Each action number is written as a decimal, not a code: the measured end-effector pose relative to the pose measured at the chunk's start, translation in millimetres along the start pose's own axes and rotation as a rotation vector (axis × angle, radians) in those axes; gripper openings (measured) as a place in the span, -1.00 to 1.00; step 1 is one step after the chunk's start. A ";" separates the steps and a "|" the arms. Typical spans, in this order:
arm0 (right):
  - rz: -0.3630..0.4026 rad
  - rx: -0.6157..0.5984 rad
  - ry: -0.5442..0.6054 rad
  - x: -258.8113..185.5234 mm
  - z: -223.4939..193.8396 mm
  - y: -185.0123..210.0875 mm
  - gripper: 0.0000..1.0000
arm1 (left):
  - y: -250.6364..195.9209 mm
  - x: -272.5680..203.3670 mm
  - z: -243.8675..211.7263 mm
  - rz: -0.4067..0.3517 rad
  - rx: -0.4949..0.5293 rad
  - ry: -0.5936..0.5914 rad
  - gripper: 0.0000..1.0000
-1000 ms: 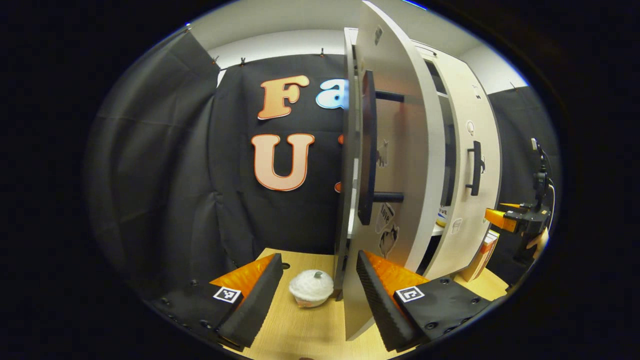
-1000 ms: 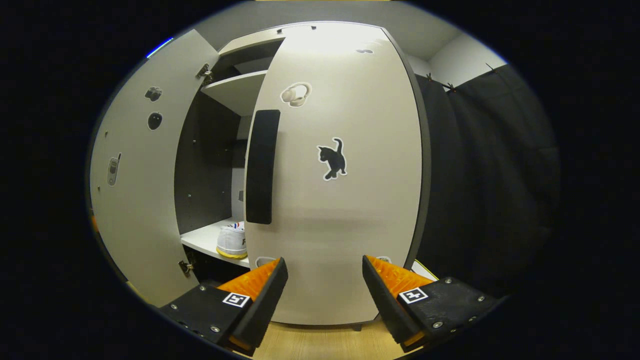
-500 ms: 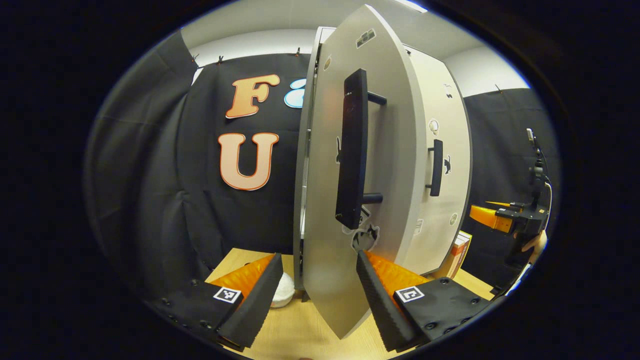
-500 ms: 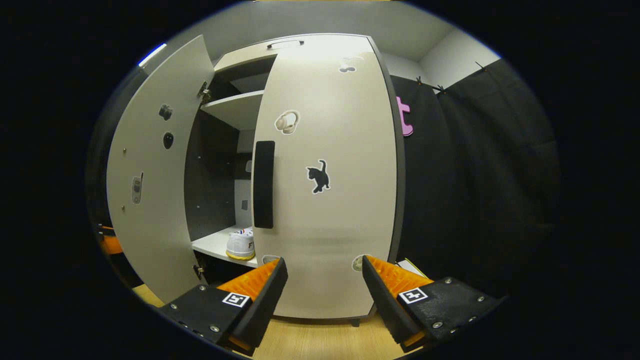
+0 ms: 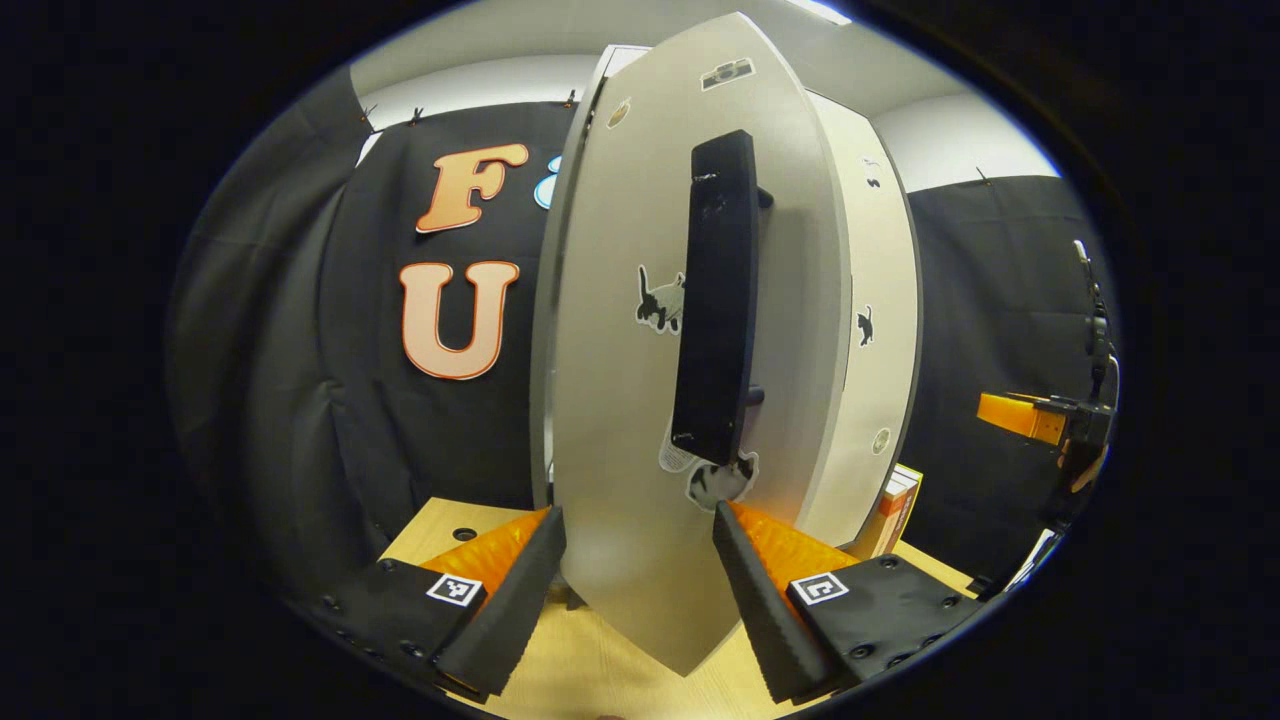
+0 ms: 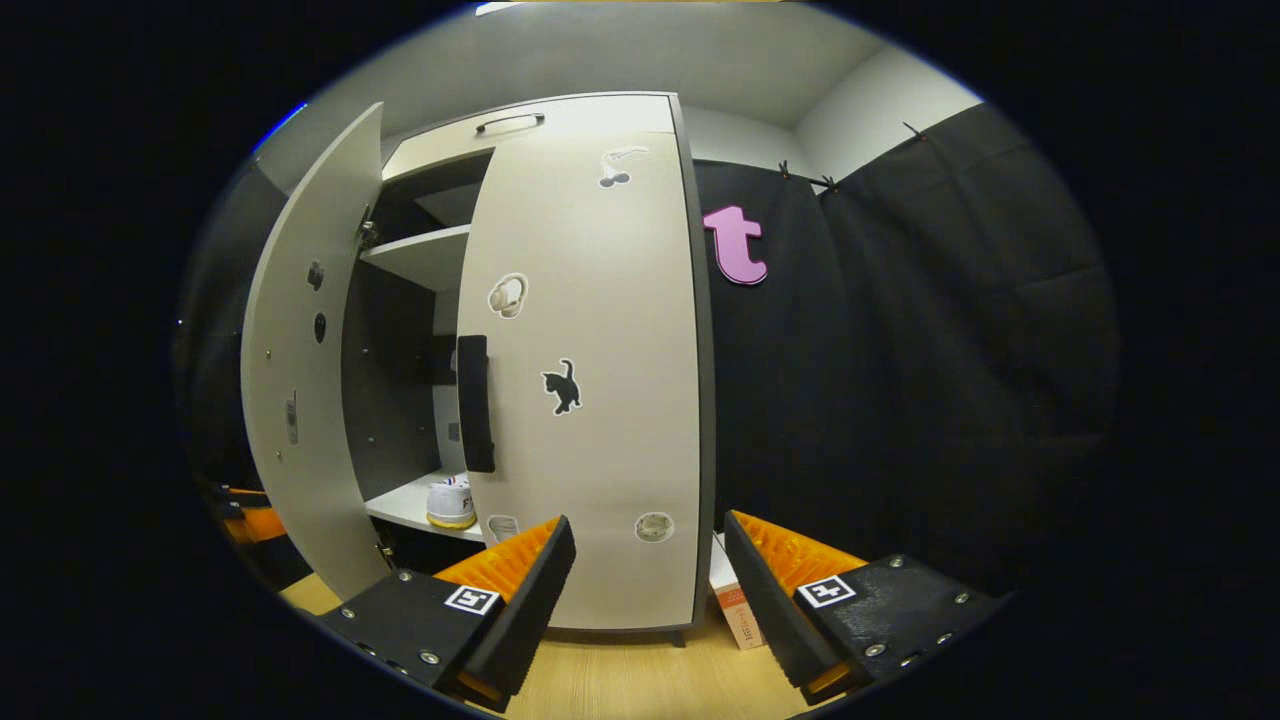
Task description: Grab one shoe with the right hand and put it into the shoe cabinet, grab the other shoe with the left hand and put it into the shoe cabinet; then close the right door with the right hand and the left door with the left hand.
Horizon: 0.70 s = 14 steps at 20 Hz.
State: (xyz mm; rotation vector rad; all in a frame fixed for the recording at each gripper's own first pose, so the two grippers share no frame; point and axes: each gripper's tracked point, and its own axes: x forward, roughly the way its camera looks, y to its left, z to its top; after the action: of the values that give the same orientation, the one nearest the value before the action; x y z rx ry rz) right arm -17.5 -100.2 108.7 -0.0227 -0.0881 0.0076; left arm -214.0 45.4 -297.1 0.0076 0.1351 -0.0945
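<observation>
The pale shoe cabinet [image 6: 560, 110] stands on the wooden table. Its right door [image 6: 600, 420], with a black handle [image 6: 475, 405], lies shut against the cabinet. The left door [image 6: 300, 400] stands partly open. A white shoe [image 6: 452, 503] rests on the lower shelf inside. In the left gripper view the left door [image 5: 620, 350] and its black handle [image 5: 715, 300] loom close, and my left gripper [image 5: 640, 590] is open with the door's lower edge between its fingers. My right gripper [image 6: 650, 590] is open, back from the right door, holding nothing.
A small orange and white box [image 6: 735, 605] leans beside the cabinet's right foot. Black cloth walls close in behind and to both sides. The right gripper [image 5: 1040, 420] and the hand holding it show far right in the left gripper view.
The left door has swung further toward the cabinet with my left gripper following it. My right gripper has drawn back from the shut right door.
</observation>
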 end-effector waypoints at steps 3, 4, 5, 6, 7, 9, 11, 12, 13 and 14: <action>-0.027 -0.006 0.004 -13.5 0.7 -19.1 0.85 | -16.0 18.8 -3.0 -0.028 -0.010 0.006 0.94; -0.035 -0.006 0.006 -17.7 0.9 -26.3 0.85 | -19.0 25.8 -5.2 -0.031 -0.014 0.010 0.97; -0.045 -0.006 0.007 -21.2 0.8 -32.7 0.85 | -20.5 34.7 -5.6 -0.032 -0.014 0.011 0.90; -0.054 -0.008 0.009 -24.4 0.8 -39.8 0.85 | -21.4 41.8 -6.5 -0.030 -0.009 0.012 0.94; -0.063 -0.010 0.010 -26.7 1.4 -45.3 0.85 | -21.8 48.8 -7.9 -0.026 -0.003 0.015 0.89; -0.081 -0.015 0.011 -31.6 2.7 -56.3 0.85 | -22.7 66.9 -9.9 -0.019 0.010 0.019 0.94; -0.098 -0.018 0.011 -33.5 3.4 -65.4 0.85 | -21.9 82.2 -11.3 -0.013 0.019 0.025 0.99; -0.105 -0.018 0.012 -35.3 4.4 -69.8 0.85 | -23.2 88.4 -12.2 -0.013 0.021 0.025 0.94; -0.111 -0.018 0.011 -36.5 5.0 -73.2 0.85 | -24.4 94.2 -12.3 -0.013 0.024 0.026 0.99; -0.116 -0.020 0.012 -36.3 4.7 -75.6 0.85 | -25.2 98.4 -14.8 -0.011 0.029 0.028 0.94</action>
State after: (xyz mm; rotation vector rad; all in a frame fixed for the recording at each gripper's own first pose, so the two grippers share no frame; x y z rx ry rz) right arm -53.6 -175.9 112.0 -0.0379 -0.0777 -0.1091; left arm -121.3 11.3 -325.1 0.0375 0.1617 -0.1070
